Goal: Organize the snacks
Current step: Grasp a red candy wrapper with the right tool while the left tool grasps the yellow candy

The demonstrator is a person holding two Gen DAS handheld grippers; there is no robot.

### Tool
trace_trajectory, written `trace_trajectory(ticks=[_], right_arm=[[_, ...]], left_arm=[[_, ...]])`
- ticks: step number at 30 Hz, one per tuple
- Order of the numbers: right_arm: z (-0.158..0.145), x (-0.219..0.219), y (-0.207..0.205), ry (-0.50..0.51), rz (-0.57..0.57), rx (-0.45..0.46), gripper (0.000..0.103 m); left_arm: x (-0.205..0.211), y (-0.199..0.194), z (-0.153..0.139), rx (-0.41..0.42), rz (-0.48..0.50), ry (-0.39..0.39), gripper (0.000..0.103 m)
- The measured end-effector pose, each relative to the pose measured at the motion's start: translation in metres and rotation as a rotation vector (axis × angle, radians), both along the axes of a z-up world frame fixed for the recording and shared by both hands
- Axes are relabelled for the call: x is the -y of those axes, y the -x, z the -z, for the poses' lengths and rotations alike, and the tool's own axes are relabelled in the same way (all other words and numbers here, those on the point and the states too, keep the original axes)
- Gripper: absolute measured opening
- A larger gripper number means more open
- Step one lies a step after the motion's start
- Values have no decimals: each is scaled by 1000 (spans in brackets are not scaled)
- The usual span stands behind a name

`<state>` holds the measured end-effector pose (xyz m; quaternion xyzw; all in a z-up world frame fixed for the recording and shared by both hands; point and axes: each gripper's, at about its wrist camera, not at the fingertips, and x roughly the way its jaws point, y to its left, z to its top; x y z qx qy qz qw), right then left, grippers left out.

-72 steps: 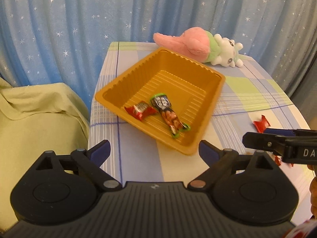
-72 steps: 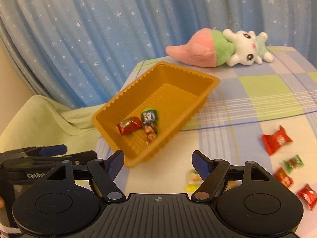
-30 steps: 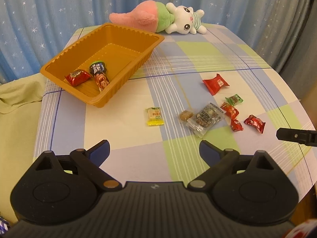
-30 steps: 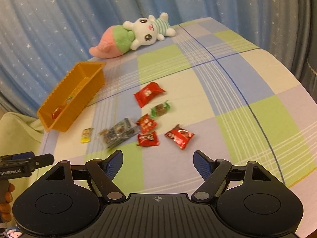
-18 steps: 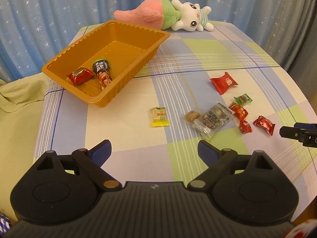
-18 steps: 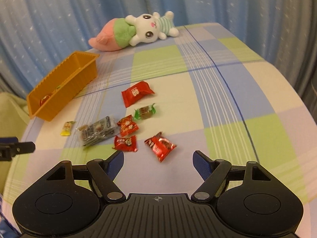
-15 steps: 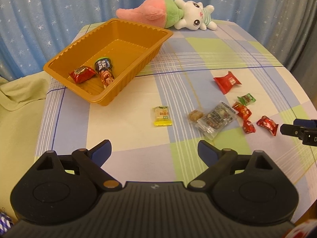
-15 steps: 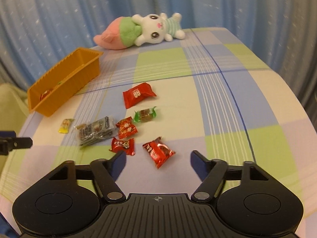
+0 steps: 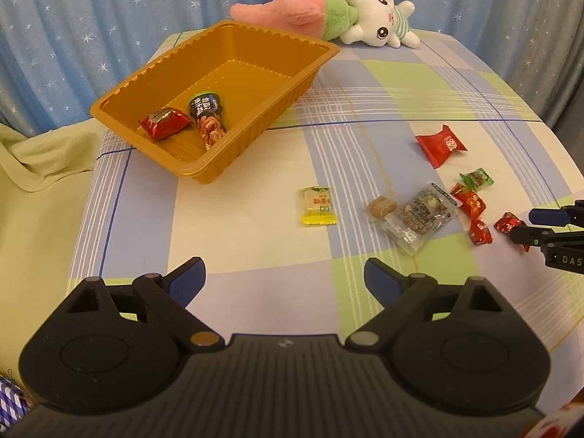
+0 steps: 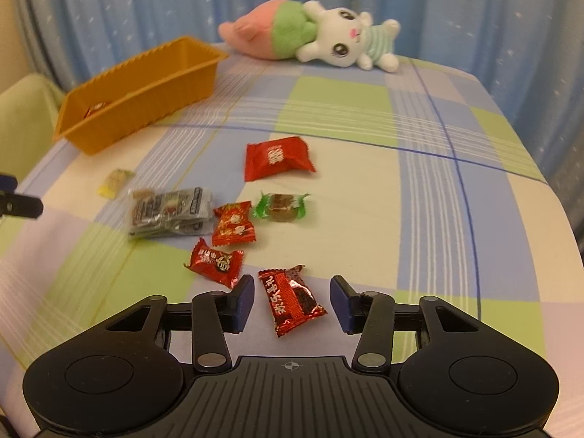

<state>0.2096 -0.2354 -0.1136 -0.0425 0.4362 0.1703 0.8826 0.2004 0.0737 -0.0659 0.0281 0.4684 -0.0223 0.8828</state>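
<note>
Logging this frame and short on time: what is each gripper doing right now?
Left gripper: open, holding nothing, above bare tablecloth.
Right gripper: open, jaws either side of a red candy, not shut on it.

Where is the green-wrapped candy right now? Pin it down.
In the right wrist view, the green-wrapped candy lies on the tablecloth, just below the large red packet and right of a small red candy, well outside the orange tray.

We see the tray (image 9: 299, 84) on the far left of the counter (image 9: 255, 241), with two snacks (image 9: 164, 124) in it. The soft toy (image 10: 310, 36) lies behind. One candy (image 10: 292, 301) lies between our right tongs (image 10: 291, 304), more candies (image 10: 230, 224) just beyond.
</note>
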Motion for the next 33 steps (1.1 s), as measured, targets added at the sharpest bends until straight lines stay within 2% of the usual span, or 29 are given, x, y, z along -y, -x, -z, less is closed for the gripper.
trace_trajectory(ticks=[5,10,18,24,27,33], right_arm=[[8,-7,-6,36,-38,-8,41],[13,-9,-10,37,-46,-21,27],[5,0,-13,-33,51,-28,26],[-8,16,-14,-116,145,-30,26],[-13,22,-14,-136,177,-28,26],[-16,34,-13,-155,228,-33,26]], left_arm=[[-1,-2,5,-8,-4,-4,92],[-1,-7,10,-12,0,-7,90],[5,-21,19,4,29,-16,85],[11,-40,29,10,58,5,67],[14,-52,33,22,68,8,64],[20,-74,42,12,84,18,43]])
